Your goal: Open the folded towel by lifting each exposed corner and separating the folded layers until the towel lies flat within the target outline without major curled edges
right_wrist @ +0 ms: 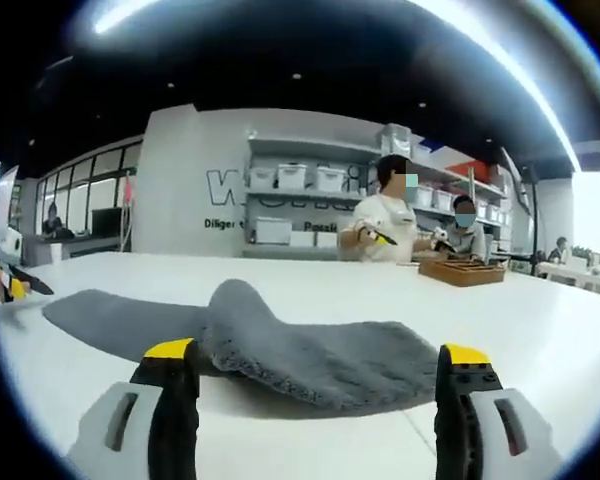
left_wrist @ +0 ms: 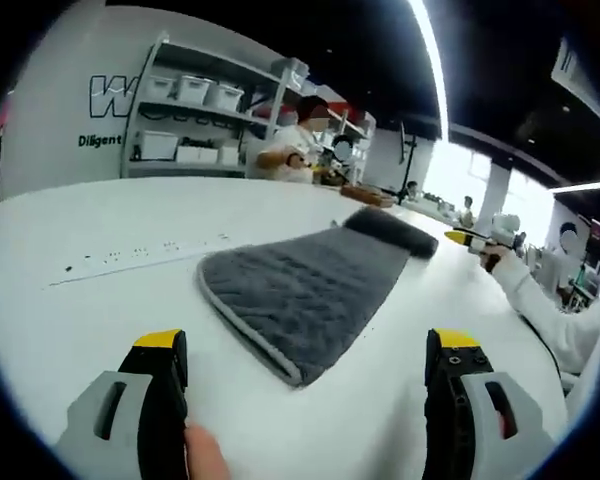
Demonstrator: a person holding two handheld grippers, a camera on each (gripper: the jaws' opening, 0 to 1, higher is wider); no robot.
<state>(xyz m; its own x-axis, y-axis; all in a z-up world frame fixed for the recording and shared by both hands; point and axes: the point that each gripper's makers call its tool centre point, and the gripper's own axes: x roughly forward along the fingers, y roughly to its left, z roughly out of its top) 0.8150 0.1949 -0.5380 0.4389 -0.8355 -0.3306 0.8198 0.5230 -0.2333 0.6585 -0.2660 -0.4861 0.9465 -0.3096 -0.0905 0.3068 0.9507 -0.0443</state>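
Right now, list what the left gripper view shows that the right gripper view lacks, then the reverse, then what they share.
Left gripper view: the towel's piped near edge, a line of dark marks on the table, and the right gripper in a sleeved hand.
Right gripper view: a hump in the towel, a wooden tray, and the left gripper.
Both: grey towel, white table, shelves, open jaws.

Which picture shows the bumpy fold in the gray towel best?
The right gripper view: the fold rises as a hump just beyond the tongs. The left gripper view shows the towel mostly flat, with the fold only a dark roll at its far end.
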